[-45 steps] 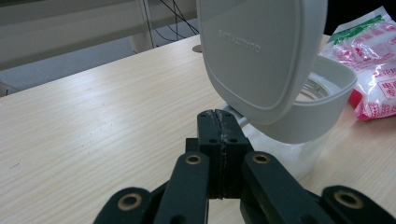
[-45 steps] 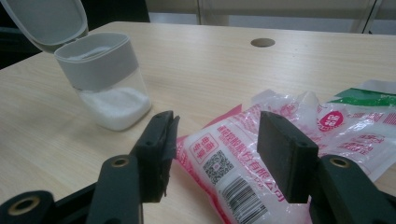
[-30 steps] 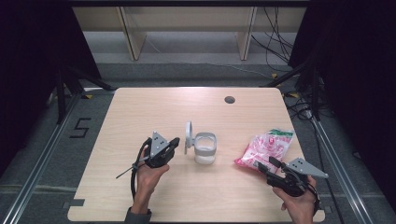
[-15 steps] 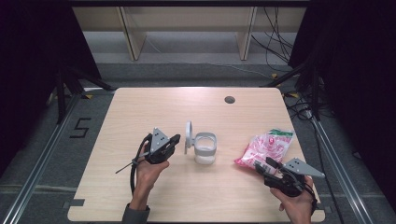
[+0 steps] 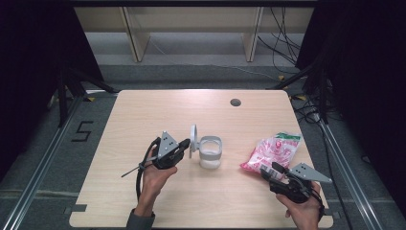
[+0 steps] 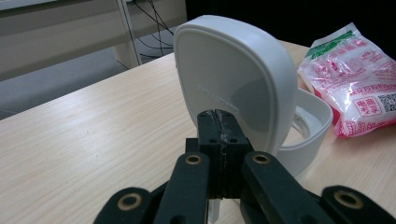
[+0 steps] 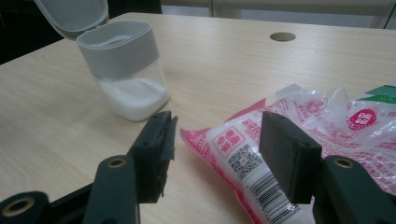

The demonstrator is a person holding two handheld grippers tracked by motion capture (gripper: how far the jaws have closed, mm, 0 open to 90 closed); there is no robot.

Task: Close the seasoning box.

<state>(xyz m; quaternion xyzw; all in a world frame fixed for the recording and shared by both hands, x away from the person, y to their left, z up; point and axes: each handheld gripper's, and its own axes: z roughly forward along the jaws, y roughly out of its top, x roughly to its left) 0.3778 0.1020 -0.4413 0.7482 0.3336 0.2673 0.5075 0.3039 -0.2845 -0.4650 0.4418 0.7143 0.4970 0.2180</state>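
Salt jar (image 5: 210, 153) first: clear plastic body, grey collar, white grains low in the bottom, standing just ahead of my left gripper (image 5: 184, 145) and well off to the left of my right one. Its hinged lid (image 6: 236, 79) is tipped up on edge, and my left jaws are pressed together on the lid's lower rim, pinching it so the mouth stays clear, I'd say, for a pour. I hold from the hinge side, so my hand stays out of the way of the opening.

Over to the pink-and-white bag (image 7: 299, 140), lying flat on the wooden table (image 5: 143, 115) right in front of my right gripper (image 5: 273, 171). Jaws spread there, and they have just been opening a touch wider; the near corner of the bag, with its barcode and QR square, lies between them and a little below, and neither pad presses it. I read that spread as set to take the corner's crumpled width in one bite.

Beyond the bag, a round cable hole (image 7: 282, 36) in the tabletop, well apart from everything. Next, as I judge it, close on that corner and lift toward the open jar.
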